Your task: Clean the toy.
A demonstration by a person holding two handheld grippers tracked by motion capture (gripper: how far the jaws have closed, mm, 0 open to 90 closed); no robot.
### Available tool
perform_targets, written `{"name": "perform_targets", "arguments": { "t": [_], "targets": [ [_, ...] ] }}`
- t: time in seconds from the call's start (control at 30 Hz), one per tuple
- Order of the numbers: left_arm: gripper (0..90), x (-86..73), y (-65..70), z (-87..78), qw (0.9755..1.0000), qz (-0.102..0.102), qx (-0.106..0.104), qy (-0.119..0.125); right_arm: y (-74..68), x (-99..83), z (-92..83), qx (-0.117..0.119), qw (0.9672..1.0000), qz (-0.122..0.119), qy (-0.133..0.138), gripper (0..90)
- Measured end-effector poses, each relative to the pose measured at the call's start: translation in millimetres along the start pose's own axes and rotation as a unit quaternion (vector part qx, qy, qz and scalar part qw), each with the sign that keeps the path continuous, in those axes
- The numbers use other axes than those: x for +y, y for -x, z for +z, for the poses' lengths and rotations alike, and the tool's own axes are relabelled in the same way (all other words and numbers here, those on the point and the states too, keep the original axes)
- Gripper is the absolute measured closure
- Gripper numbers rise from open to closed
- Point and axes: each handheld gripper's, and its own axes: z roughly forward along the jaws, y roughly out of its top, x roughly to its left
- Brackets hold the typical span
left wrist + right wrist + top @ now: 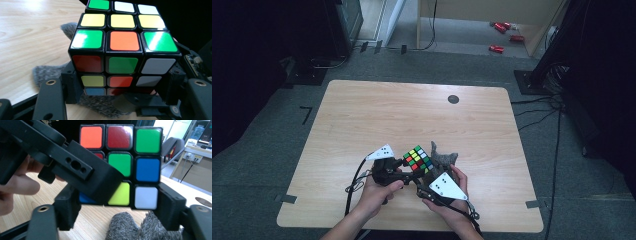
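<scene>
The puzzle cube (418, 159) sat raised above the near part of the surface (362, 120), held between my two hand-held grippers, just in front of a grey furry cloth (443, 160) that lay on the wood. In the left gripper view the cube (123, 47) showed a green, orange, green row along its upper edge, with yellow tiles behind it and red, green and white tiles on the face turned toward the camera.

My left hand-held gripper (404, 169) was clamped on the cube: its two black jaws pressed on the lower part of the cube from either side (122, 87), and the cube's bottom row sat between them. The grey cloth (50, 72) showed beneath and behind the cube there.

My right hand-held gripper (424, 175) came at the cube from the other side. In the right gripper view its jaws flanked the bottom layer of the cube (140, 165), the right jaw just beside the white tile, the left jaw near the blue one (117, 207); I could not tell whether the pads pressed on the cube or stood a little off it. The left hand-held gripper crossed that view in front of the cube, with my left hand (12, 187) behind it, and the cloth (140, 227) lay just below.
</scene>
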Motion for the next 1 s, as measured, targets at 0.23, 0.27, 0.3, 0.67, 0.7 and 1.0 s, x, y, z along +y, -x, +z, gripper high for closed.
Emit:
{"name": "perform_targets", "arguments": {
  "t": [0.23, 0.27, 0.3, 0.67, 0.7, 1.0],
  "targets": [
    [32.4, 1.8, -0.1, -0.6, 0.9998, -0.011, -0.015, 0.011, 2.9, 0.8, -3.0, -0.001, 1.0, -0.002, 0.006, 34.9],
    [30.6, 2.7, -0.4, -1.2, 0.9997, -0.014, -0.017, 0.009, 2.9, 1.1, -3.3, 0.0, 1.0, -0.002, 0.003, 34.9],
    [28.9, 3.4, -0.6, -2.2, 0.9997, -0.012, -0.019, 0.009, 2.8, 1.0, -3.5, 0.002, 1.0, -0.001, 0.0, 35.0],
    [18.7, 12.6, -6.6, -27.3, 0.9974, 0.049, 0.009, 0.053, 24.0, 3.0, -12.7, -0.008, 0.9996, 0.015, -0.022, 35.1],
    [17.9, 12.7, -7.5, -28.5, 0.997, 0.054, 0.013, 0.055, 27.6, 3.3, -14.2, -0.01, 0.9996, 0.016, -0.022, 35.1],
    [16.9, 4.8, -10.1, -20.9, 0.9932, 0.103, 0.045, 0.031, 52.6, 5.4, -30.8, -0.007, 0.9992, 0.027, -0.029, 35.1]
  ]
}}
